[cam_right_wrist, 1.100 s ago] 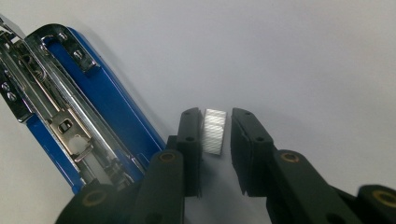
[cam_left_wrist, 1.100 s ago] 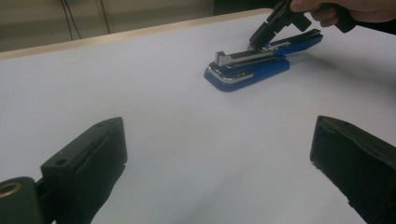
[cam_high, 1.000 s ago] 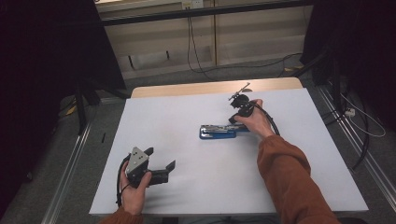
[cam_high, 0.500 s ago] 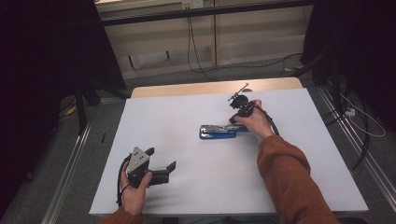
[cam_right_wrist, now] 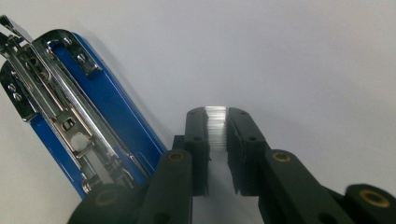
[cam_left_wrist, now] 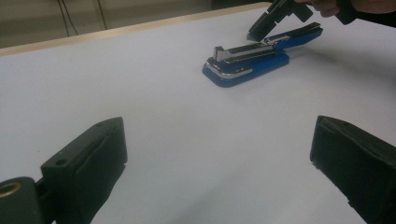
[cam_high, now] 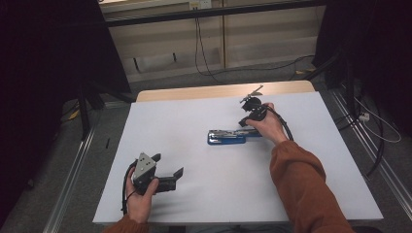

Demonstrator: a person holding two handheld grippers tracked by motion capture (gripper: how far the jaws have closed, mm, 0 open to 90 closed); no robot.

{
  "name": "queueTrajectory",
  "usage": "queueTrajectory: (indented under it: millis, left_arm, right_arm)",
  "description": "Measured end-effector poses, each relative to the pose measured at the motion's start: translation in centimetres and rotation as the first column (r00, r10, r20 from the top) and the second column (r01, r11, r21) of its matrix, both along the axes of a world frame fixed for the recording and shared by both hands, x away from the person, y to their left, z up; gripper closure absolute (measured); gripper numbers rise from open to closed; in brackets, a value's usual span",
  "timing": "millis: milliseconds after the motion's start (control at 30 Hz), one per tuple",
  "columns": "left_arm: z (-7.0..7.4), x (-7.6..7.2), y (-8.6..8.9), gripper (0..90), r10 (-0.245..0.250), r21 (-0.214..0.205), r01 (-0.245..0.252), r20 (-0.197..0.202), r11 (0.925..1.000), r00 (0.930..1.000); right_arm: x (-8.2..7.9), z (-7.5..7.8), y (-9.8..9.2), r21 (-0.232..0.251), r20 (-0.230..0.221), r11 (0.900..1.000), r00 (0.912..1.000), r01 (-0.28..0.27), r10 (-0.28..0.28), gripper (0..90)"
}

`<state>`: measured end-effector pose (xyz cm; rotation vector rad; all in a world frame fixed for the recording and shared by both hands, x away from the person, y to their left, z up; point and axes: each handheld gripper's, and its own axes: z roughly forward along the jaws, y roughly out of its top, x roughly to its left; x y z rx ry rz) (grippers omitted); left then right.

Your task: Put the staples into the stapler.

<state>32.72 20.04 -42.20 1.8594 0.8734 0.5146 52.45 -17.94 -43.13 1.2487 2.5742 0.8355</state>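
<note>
Right gripper view shows the right gripper (cam_right_wrist: pixel 217 122) clamped on a strip of staples (cam_right_wrist: pixel 217 130), just beside the blue stapler (cam_right_wrist: pixel 88 116), which lies opened mid-counter (cam_high: pixel 311 184); loading is not yet done. Left gripper (cam_high: pixel 170 175) rests released near the front edge. Nothing has visibly shifted since the earlier frame

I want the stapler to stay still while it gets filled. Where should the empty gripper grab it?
Pinch the stapler by its blue base, across the narrow width, at the front end nearest the left gripper, coming from that side. Its long sides are straight and flat, and the right gripper holds the strip of staples by the back end.
</note>
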Motion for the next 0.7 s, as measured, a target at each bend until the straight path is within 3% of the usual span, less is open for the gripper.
queueTrajectory:
  millis: [267,367,600,700]
  left_arm:
    - [0.0,0.0,-0.1,4.1,-0.009,0.001,0.009,-0.002,1.0,1.0]
    - [0.0,0.0,-0.1,4.1,-0.006,-0.002,0.006,-0.003,1.0,1.0]
    - [0.0,0.0,0.0,4.1,-0.002,-0.005,0.002,-0.002,1.0,1.0]
    - [0.0,0.0,0.1,4.1,0.005,-0.002,-0.005,-0.001,1.0,1.0]
  right_arm:
    - [-0.2,0.6,-0.2,0.015,0.038,0.9998,0.9992,-0.011,0.011,79.2]
    - [-0.5,0.7,-0.2,0.05,0.064,0.9986,0.9978,-0.019,0.016,79.2]
    - [-0.8,0.9,-0.3,0.067,0.105,0.9972,0.9941,-0.033,0.026,79.2]
    - [-1.0,1.2,-0.4,0.101,0.13,0.9945,0.9914,-0.029,0.015,79.2]
